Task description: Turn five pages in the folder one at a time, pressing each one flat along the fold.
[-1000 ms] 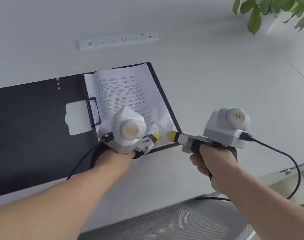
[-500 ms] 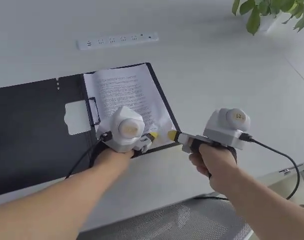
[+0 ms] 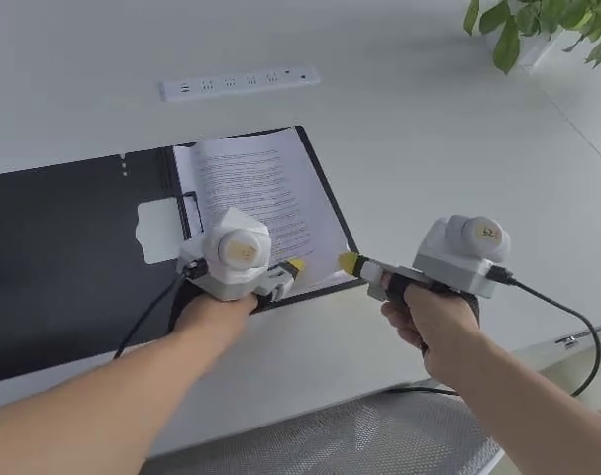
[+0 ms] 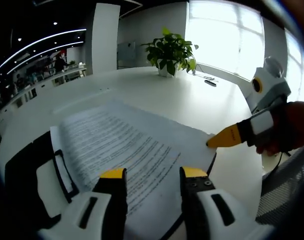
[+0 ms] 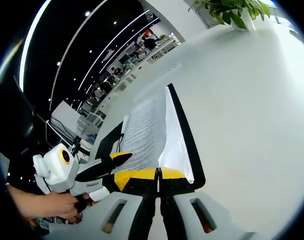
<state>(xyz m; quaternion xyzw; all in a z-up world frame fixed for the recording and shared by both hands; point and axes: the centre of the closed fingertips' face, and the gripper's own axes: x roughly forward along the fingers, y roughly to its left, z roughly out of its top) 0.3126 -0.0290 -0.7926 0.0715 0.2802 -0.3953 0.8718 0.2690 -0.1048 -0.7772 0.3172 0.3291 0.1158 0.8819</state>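
Note:
A black folder (image 3: 62, 257) lies open on the white table, with a printed page (image 3: 250, 188) on its right half. My left gripper (image 3: 290, 269) hovers over the page's near right corner. In its own view the left gripper (image 4: 153, 174) is open over the page (image 4: 121, 140), with nothing between its yellow tips. My right gripper (image 3: 348, 262) is shut, and its yellow tip meets the page's edge at that corner. The left gripper view shows the right gripper (image 4: 224, 138) touching the paper. From the right gripper (image 5: 158, 174) I see the page (image 5: 146, 130) ahead and the left gripper (image 5: 119, 159) at the left.
A white power strip (image 3: 239, 82) lies beyond the folder. A potted plant (image 3: 538, 25) stands at the far right corner. A white pocket (image 3: 159, 231) sits by the folder's spine. The table's near edge and a mesh chair (image 3: 359, 435) are just behind my hands.
The head camera has shifted a little. Both grippers stay at the folder's near right corner; the left one has drawn back slightly to the left. The page lies as before.

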